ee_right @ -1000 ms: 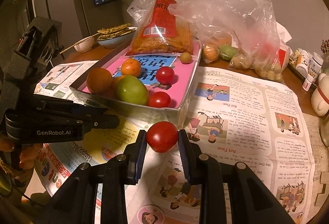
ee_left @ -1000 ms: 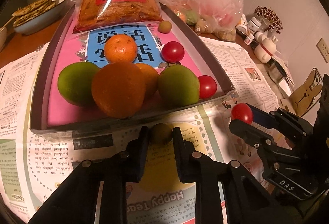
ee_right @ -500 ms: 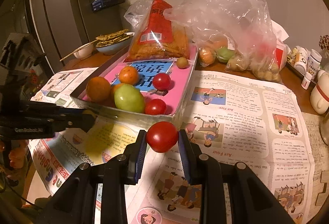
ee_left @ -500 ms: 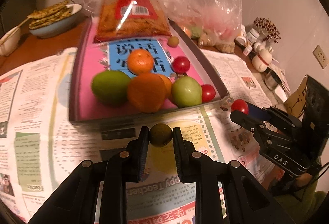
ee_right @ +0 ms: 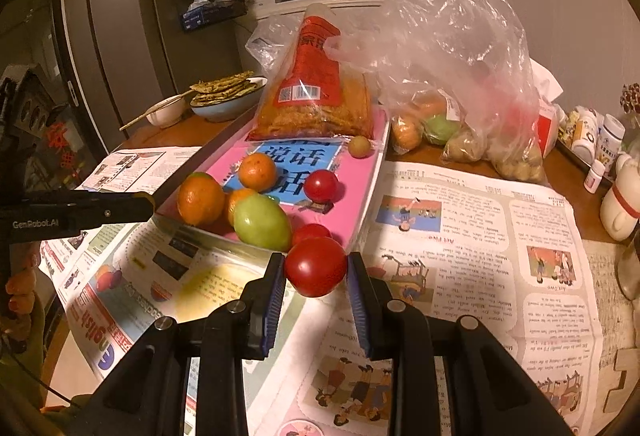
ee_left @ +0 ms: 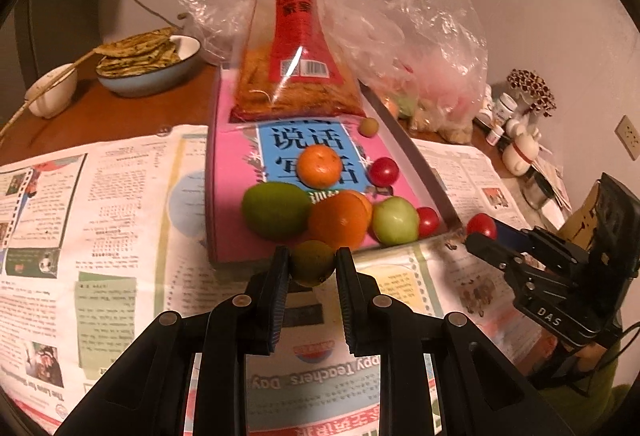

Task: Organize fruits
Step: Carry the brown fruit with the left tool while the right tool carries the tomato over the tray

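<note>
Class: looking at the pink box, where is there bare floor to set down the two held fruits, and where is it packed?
Bare: the pink strip along the box's left wall, beside the orange. Packed: the front right corner, around the green fruit.

Both wrist views low, near, facing shared fruit tray [ee_left: 416,160] [ee_right: 372,196].

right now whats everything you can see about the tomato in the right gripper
The tomato is round, smooth, glossy and evenly red, with no stem or damage showing on the visible side. It sits pinched between the two blue-padded fingers of the right gripper, held above the newspaper just outside the near edge of the pink tray. Only the pads touch it. In the left wrist view it shows as a small red ball at that gripper's tip, beside the tray's corner.
</note>
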`<state>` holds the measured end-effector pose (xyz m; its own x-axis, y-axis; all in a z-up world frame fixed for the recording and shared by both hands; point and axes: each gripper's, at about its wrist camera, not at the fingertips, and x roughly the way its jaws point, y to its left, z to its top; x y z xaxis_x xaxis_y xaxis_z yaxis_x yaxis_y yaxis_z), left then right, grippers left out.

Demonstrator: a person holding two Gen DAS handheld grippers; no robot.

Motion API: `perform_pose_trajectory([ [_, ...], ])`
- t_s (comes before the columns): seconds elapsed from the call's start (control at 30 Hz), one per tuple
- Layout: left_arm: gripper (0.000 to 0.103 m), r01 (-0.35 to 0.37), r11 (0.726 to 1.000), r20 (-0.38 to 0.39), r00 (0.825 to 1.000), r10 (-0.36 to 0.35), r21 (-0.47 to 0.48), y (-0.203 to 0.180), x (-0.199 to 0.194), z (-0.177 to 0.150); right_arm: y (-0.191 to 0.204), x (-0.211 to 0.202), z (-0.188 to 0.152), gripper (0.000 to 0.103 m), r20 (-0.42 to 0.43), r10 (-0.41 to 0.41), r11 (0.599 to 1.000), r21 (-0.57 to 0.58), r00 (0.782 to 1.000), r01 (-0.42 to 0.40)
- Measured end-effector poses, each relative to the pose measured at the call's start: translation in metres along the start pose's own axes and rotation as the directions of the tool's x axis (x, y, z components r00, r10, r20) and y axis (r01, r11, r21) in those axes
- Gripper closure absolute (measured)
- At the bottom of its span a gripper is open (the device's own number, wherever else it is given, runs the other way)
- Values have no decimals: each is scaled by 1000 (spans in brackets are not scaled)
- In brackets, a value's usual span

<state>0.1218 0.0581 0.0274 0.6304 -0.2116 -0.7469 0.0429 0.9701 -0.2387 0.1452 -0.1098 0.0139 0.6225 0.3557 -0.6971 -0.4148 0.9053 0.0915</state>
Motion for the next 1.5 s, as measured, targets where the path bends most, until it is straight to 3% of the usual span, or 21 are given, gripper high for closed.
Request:
perform_pose_trajectory([
  [0.6,79,-22,1000,34,999,22,5,3,-1,12,3,0,20,72,30,-13,1000,-11,999,13],
  [1.5,79,-85,996,-5,996,85,17,12,27,10,-1,25,36,72,-4,-18,1000,0,1000,18],
])
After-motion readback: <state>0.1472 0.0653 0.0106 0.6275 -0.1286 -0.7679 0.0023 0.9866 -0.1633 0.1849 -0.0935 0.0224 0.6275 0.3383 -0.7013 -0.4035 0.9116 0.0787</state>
